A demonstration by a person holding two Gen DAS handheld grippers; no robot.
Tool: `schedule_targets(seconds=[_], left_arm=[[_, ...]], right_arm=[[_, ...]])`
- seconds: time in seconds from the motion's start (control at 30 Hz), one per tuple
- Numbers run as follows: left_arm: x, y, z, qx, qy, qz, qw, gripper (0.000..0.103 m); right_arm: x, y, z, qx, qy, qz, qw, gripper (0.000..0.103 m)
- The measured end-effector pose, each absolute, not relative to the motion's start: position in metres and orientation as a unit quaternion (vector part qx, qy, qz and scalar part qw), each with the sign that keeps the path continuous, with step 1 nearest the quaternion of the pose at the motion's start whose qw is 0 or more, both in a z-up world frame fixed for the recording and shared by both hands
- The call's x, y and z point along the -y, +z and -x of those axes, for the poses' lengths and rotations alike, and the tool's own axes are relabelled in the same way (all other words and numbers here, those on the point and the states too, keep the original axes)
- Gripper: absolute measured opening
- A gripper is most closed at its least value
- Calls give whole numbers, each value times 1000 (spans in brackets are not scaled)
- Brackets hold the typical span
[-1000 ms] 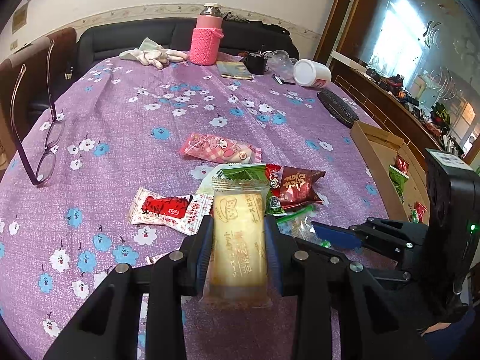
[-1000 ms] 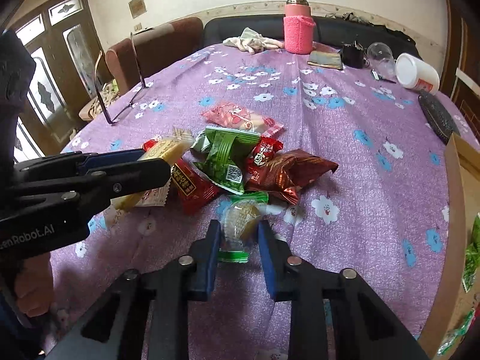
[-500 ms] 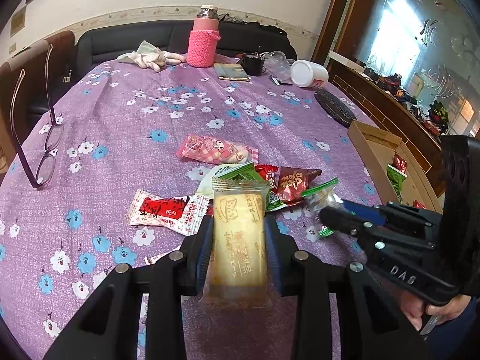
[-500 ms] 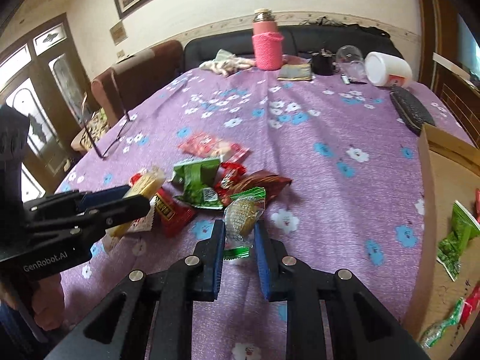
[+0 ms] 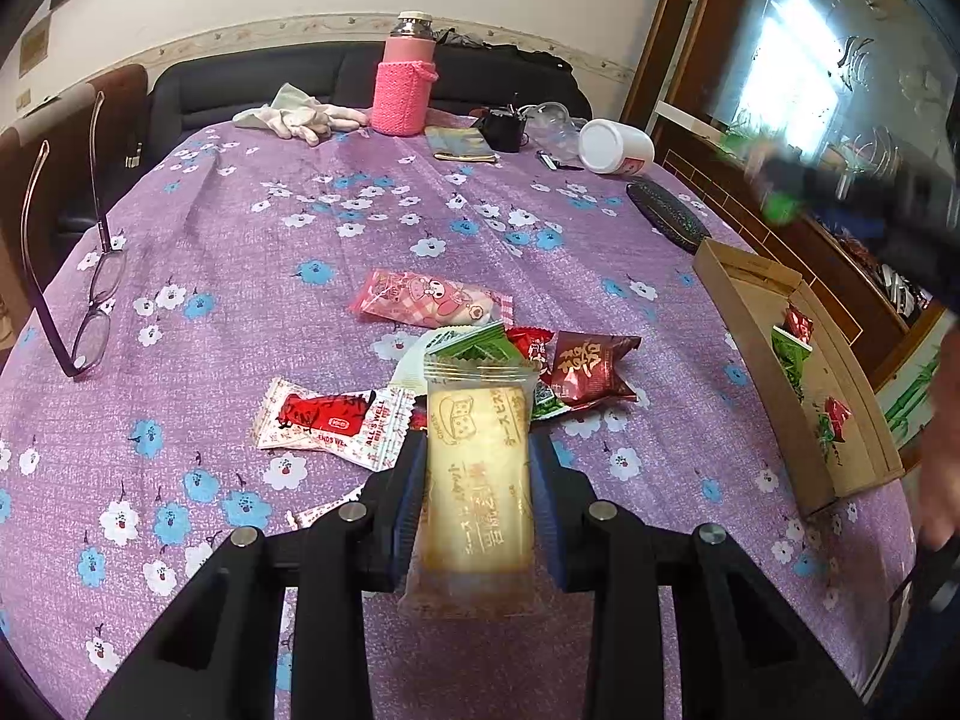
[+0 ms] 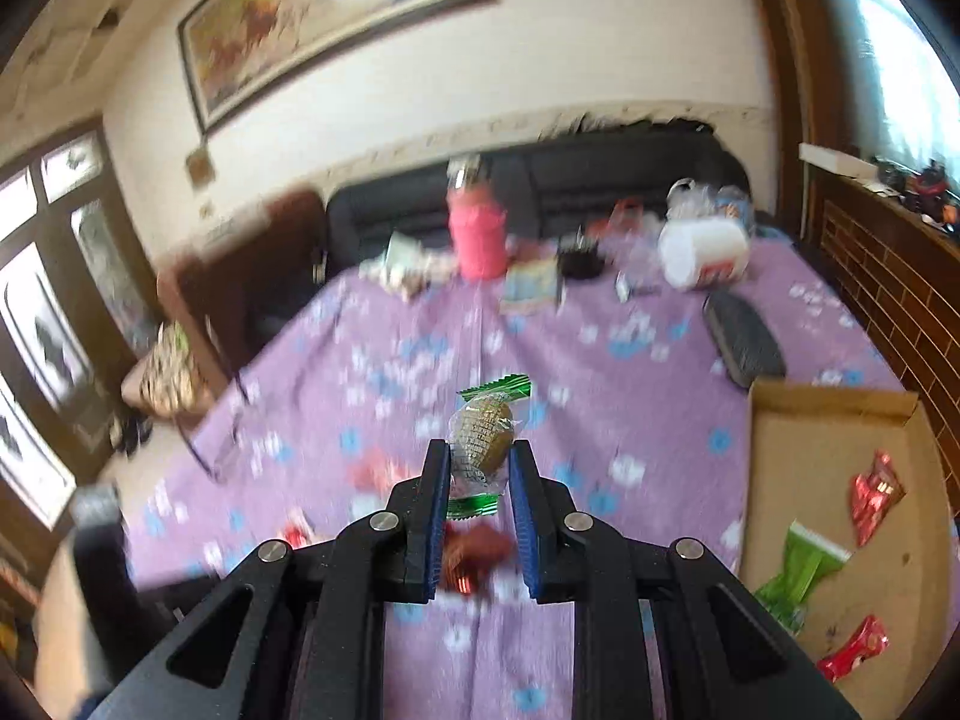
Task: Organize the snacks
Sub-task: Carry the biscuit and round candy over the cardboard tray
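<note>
Left hand-held gripper (image 5: 477, 480) points down at the surface (image 5: 252, 276), angled steeply. Right hand-held gripper (image 6: 480, 483) is raised above it, tilted less; its view is motion-blurred.

Surface carries a purple floral cloth, with a dark sofa (image 5: 252, 81) and a framed painting (image 6: 336, 18) behind. Glasses (image 5: 78, 276) lie at the left edge, a pink flask (image 5: 403, 84) and a white jar (image 5: 615, 147) at the far end. Cardboard box (image 5: 744, 300) sits at the right edge, holding a few red and green packets. Loose snack pile (image 5: 480, 360) lies mid-surface.

Left jaws are clamped on a yellow biscuit packet (image 5: 477, 480), held off the cloth. Right jaws are pinched on a small green-ended candy (image 6: 483, 441), held in the air.
</note>
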State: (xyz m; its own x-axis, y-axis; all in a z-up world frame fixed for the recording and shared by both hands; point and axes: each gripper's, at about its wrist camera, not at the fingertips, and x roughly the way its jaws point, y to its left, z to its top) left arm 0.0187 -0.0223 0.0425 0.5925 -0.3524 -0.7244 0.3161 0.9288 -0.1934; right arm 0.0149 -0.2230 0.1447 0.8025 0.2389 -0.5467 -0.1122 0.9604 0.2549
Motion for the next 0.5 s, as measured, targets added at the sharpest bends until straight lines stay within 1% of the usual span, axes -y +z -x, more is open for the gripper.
schedule_targets(seconds=[0.1,0.2,0.37,0.5], left_arm=[[22,43,-19,-411,-188,22,892,32],[24,42,-19,-412,-188,19,891,32],[23,42,-18,-410,-190,20,892,32],[25,42,-18,-411,-193,17,891,32]], right_arm=[[238,157,-12,-274,93,-171,942,21],[238,148,-14,-280,92,-204,934,21],[222,130,-15,-298,92,-175,934,21],[229,111,-18,-315,92,-161,931,21]])
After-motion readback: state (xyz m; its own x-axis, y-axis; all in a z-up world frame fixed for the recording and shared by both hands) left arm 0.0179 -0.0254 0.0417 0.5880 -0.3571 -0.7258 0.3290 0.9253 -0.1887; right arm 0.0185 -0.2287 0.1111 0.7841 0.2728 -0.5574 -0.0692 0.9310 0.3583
